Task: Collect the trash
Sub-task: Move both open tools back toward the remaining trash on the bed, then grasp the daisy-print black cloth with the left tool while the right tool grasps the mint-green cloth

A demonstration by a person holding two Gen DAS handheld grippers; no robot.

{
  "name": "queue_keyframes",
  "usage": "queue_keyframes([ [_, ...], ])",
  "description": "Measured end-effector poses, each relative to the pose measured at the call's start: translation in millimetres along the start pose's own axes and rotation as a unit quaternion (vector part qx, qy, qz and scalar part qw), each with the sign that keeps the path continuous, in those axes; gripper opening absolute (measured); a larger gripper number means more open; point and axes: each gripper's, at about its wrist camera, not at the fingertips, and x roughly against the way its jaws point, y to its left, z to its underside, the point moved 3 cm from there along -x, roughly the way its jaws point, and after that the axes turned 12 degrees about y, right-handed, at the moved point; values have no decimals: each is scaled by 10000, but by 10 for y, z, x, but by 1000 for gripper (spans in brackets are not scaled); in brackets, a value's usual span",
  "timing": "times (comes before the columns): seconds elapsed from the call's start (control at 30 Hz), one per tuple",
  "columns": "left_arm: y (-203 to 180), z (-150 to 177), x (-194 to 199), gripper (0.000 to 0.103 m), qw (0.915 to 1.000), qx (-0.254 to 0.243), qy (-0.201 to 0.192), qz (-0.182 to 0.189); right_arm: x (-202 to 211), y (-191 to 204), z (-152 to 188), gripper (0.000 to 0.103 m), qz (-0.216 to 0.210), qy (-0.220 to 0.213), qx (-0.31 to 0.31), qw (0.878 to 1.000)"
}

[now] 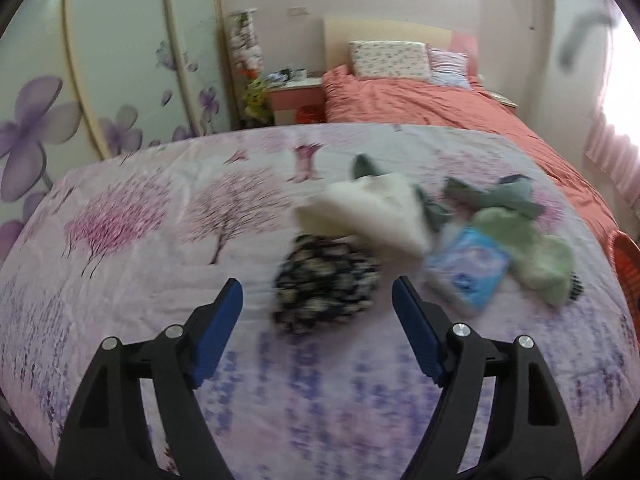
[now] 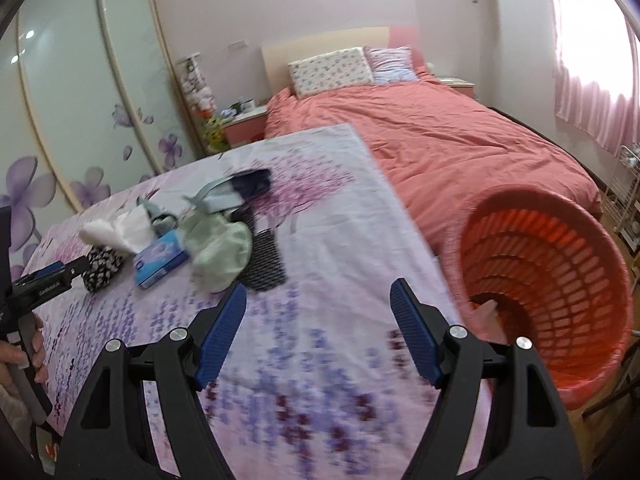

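Both grippers are hovering with jaws spread and empty: the left gripper point(image 1: 317, 294) is facing a black floral bundle point(image 1: 326, 282) amid bedspread point(image 1: 140, 280) clutter, likely lining up a grab, while the right gripper point(image 2: 318, 302) is waiting beside the orange basket point(image 2: 560, 264).

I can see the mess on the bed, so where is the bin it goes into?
The orange basket stands at the right edge of the flowered blanket, beside the right gripper, in the right wrist view. The left wrist view catches only its rim at far right.
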Motion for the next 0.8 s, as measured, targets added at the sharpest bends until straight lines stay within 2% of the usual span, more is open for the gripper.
queue_keyframes([
  [0.17,171,-71,-225,76,9993,259,175,182,-126,288,-10,74,33,75,273,9996],
  [0.37,75,-131,-382,75,9989,131,255,381,-221,474,-31,74,25,142,403,9991],
  [0.47,-19,-165,-442,64,9985,18,278,471,-254,522,-47,74,26,177,409,9990],
  [0.53,-59,-183,-506,47,9975,-11,372,597,-278,575,-57,74,22,198,417,9989],
  [0.6,-56,-191,-542,35,9966,1,441,689,-276,609,-55,74,27,201,451,9988],
  [0.7,3,-138,-481,27,9961,12,393,786,-270,649,-56,74,45,198,532,9984],
  [0.8,119,-86,-402,26,9974,-27,329,641,-289,681,-76,74,126,162,594,9980],
])
